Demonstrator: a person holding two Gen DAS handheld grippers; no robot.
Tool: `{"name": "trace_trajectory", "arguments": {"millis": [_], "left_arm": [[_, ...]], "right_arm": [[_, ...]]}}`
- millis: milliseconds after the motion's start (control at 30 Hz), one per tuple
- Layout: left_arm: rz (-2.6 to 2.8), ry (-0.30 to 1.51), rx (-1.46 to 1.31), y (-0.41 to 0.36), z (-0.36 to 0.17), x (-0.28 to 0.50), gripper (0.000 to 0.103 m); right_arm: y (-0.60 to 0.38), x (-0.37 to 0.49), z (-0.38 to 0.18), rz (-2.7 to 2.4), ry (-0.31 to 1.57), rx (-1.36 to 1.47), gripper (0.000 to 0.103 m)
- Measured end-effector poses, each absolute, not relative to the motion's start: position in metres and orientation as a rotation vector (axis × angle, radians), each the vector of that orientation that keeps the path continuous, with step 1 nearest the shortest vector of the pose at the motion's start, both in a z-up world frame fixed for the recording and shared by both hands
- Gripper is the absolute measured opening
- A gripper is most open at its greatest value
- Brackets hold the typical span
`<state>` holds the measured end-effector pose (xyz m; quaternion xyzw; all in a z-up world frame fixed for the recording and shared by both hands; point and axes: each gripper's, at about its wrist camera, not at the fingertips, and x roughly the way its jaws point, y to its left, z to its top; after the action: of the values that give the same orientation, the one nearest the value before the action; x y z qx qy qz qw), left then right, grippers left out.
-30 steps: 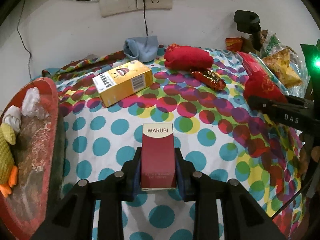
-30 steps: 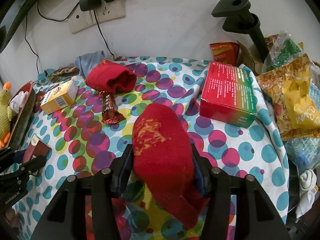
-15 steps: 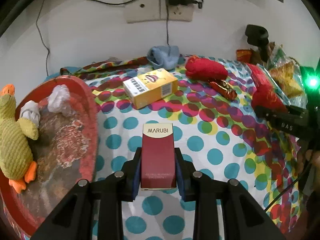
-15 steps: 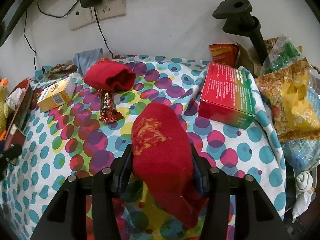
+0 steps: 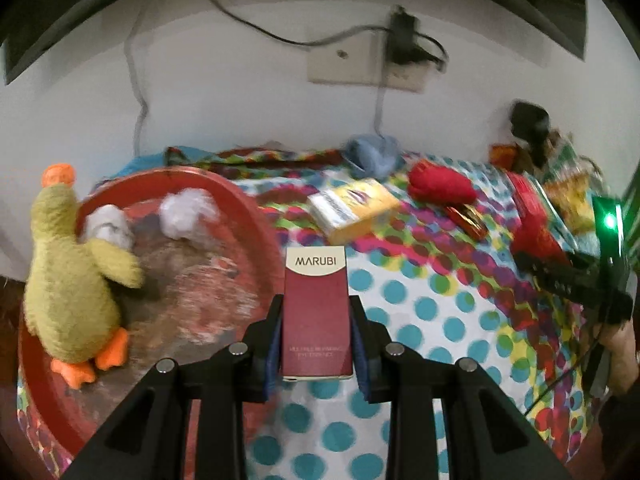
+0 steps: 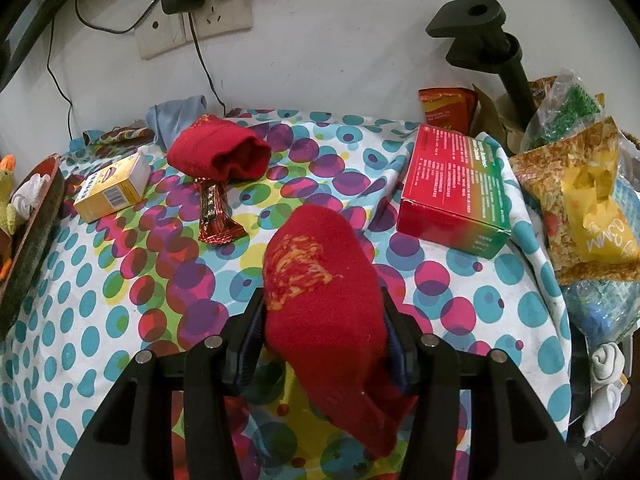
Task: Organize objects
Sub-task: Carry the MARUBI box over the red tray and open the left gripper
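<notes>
Left tool (image 5: pixel 316 312): clenched on the maroon MARUBI box (image 5: pixel 316 312), its pads pressed to the box's two long sides; the box stands upright between them, cream label end pointing away.
MARUBI box, place: held clear of the spotted cloth (image 5: pixel 440 320), just beside the right rim of the red tray (image 5: pixel 248 216).
Red tray: holds a yellow plush duck (image 5: pixel 72 280) at its left side and two white wads (image 5: pixel 184 216) toward its far edge.
Right tool (image 6: pixel 324 320): grasping a red sock (image 6: pixel 324 304), which bulges up between the pads and hangs down past them toward the camera.
Red sock, place: over the spotted cloth, well to the right of the red tray, in front of the red-and-green box (image 6: pixel 452 188).
Yellow box (image 6: pixel 112 188): lies on the cloth to the right of the tray.
Second red sock (image 6: pixel 220 156): beyond the yellow box, near the wall.
Snack bar (image 6: pixel 216 216): touching the second red sock's open end.
Blue cloth (image 6: pixel 176 116): at the wall, behind the second red sock.
Snack bags (image 6: pixel 580 200): piled at the far right, farthest from the tray.
</notes>
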<state>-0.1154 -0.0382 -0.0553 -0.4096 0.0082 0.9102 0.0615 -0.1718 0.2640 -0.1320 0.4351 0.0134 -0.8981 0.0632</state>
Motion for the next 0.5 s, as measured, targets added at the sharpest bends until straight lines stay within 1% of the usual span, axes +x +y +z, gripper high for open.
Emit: {"name": "trace_trajectory", "arguments": {"millis": [133,400,500], "left_arm": [[2.815,-0.006,-1.229,-0.068,-0.043,-0.12,0.03],[2.893,-0.155,-1.284,-0.13,-0.038,-0.144,0.03],[2.925,-0.114,-1.306,-0.142,-0.038,-0.16,0.03]], "right_arm": [[0.263,-0.172,-0.132,-2.713,0.043,1.315,0.05],[0.262,-0.173,-0.132,-2.713,0.044,1.315,0.05],[0.262,-0.173,-0.132,-2.713,0.044,1.315,0.05]]}}
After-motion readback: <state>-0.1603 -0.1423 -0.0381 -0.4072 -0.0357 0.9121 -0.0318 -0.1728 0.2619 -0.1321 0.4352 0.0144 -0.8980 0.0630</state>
